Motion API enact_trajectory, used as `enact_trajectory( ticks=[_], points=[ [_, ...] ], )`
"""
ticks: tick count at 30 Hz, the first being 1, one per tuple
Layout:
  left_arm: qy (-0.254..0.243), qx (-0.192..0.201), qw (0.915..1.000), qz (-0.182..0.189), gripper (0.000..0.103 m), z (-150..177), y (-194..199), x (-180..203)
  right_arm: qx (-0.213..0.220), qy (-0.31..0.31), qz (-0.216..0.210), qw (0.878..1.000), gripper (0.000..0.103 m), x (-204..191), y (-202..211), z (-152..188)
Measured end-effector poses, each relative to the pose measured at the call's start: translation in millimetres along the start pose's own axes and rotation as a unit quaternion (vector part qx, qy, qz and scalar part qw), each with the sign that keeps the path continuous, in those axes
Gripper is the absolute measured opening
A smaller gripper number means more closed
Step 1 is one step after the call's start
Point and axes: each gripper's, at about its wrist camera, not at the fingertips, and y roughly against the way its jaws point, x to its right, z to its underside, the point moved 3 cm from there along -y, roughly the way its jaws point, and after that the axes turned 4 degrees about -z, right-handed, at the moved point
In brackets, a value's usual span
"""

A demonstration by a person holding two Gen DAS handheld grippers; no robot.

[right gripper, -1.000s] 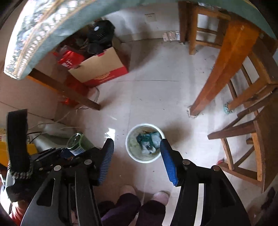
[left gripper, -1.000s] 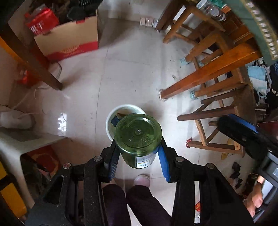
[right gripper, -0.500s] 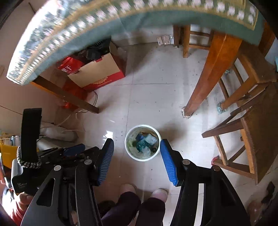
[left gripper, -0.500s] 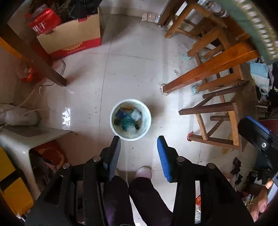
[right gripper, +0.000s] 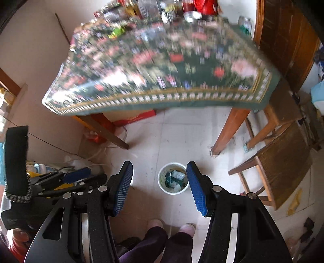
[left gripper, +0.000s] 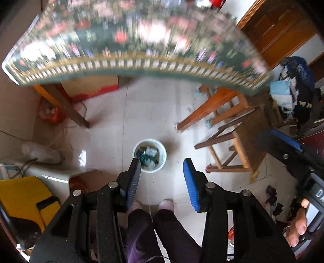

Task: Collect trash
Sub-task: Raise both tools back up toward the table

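Observation:
A small white trash bucket (left gripper: 150, 155) stands on the tiled floor, holding green and pale scraps. It also shows in the right wrist view (right gripper: 173, 181). My left gripper (left gripper: 161, 164) is open and empty, held high above the floor just nearer than the bucket. My right gripper (right gripper: 159, 169) is open and empty, also high above the bucket. The left gripper's blue pad shows at the left of the right wrist view (right gripper: 76, 175). The right gripper's blue pad shows at the right of the left wrist view (left gripper: 284, 139).
A table with a dark floral cloth (right gripper: 162, 66) fills the upper view, blurred, with cans and jars (right gripper: 189, 10) at its far side. Wooden table legs (right gripper: 226, 131) and chairs (right gripper: 283, 149) stand right. A cardboard box (left gripper: 91, 89) sits under the table. My feet (right gripper: 172, 225) are below.
The green jar left my left gripper, which opened. Both grippers rose and tilted up, so the bucket looks smaller and the tabletop came into view.

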Motion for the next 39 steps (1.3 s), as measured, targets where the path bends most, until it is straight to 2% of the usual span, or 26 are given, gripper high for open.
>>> enact_trajectory(
  ticks=[10, 17, 22, 26, 29, 30, 31, 33, 39],
  points=[
    [-0.024, 0.094, 0.9952, 0.012, 0.043, -12, 138, 1, 0.079, 0.004, 0.018, 0.997, 0.051, -44, 109, -17],
    [-0.046, 0.174, 0.9833, 0.026, 0.043, -13, 224, 1, 0.151, 0.016, 0.022, 0.988, 0.054, -76, 175, -21],
    [-0.069, 0.229, 0.9707, 0.027, 0.048, -8, 266, 2, 0.187, 0.023, 0.03, 0.982, 0.055, -94, 195, -18],
    [-0.077, 0.255, 0.9631, 0.037, 0.053, -8, 283, 4, 0.205, 0.025, 0.038, 0.978, 0.055, -99, 203, -17],
    [-0.084, 0.263, 0.9602, 0.041, 0.064, -10, 288, 5, 0.211, 0.024, 0.043, 0.976, 0.057, -99, 205, -20],
    [-0.086, 0.264, 0.9598, 0.04, 0.066, -11, 288, 7, 0.211, 0.024, 0.046, 0.976, 0.064, -98, 204, -22],
    [-0.088, 0.265, 0.9597, 0.035, 0.067, -14, 288, 8, 0.213, 0.023, 0.049, 0.976, 0.074, -98, 205, -23],
    [-0.094, 0.262, 0.9602, 0.026, 0.068, -21, 284, 12, 0.223, 0.019, 0.057, 0.973, 0.079, -94, 206, -28],
    [-0.096, 0.252, 0.9626, 0.023, 0.069, -58, 264, 25, 0.225, 0.016, 0.055, 0.973, 0.079, -74, 196, -58]
  ],
)
